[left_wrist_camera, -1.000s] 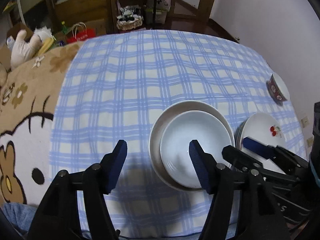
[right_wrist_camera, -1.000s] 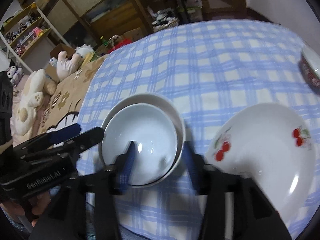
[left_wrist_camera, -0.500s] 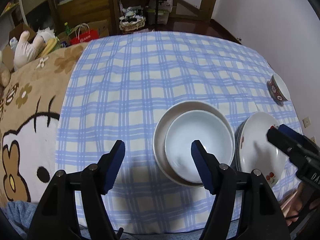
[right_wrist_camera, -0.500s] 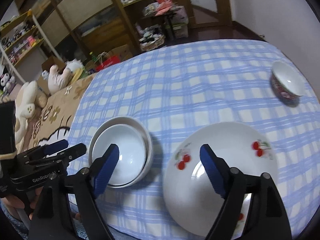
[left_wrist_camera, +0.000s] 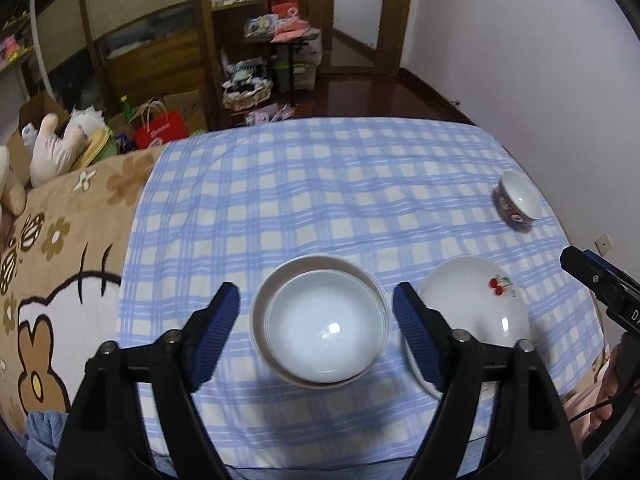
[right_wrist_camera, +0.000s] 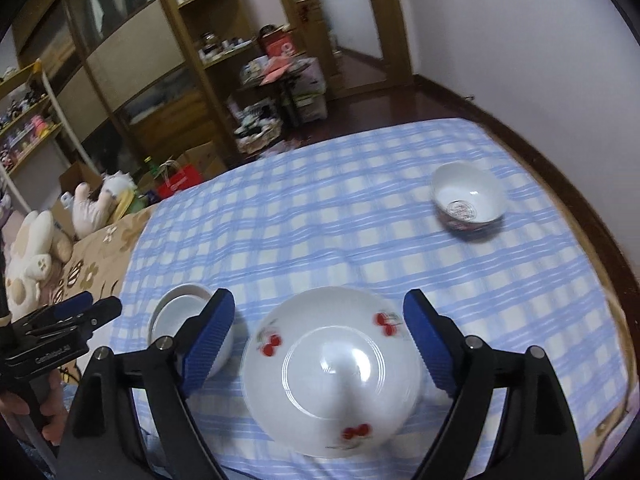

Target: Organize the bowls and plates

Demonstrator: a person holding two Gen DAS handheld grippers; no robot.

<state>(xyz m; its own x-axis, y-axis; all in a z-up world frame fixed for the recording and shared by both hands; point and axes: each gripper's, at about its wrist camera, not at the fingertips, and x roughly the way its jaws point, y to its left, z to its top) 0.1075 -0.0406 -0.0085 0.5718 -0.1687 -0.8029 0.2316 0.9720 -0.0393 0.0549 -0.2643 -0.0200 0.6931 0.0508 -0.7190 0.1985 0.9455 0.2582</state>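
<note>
A white bowl (left_wrist_camera: 322, 326) sits nested inside a slightly larger white bowl (left_wrist_camera: 316, 263) near the front of the blue checked tablecloth (left_wrist_camera: 320, 184). To its right lies a stack of white cherry-print plates (left_wrist_camera: 476, 300). A small patterned bowl (left_wrist_camera: 518, 200) stands at the far right. My left gripper (left_wrist_camera: 316, 334) is open and empty, raised over the nested bowls. My right gripper (right_wrist_camera: 320, 344) is open and empty, raised over the cherry plates (right_wrist_camera: 332, 372). The nested bowls (right_wrist_camera: 180, 312) and the small bowl (right_wrist_camera: 468, 200) also show in the right wrist view.
A brown cartoon-print blanket (left_wrist_camera: 60, 248) covers the surface to the left. Plush toys (left_wrist_camera: 52, 148), a red bag (left_wrist_camera: 160, 130), shelves and clutter stand beyond the far edge. A white wall (left_wrist_camera: 540, 60) runs along the right.
Both grippers have lifted up and back from the dishes. The right gripper moved from the nested bowls to over the cherry plates and opened wide.
</note>
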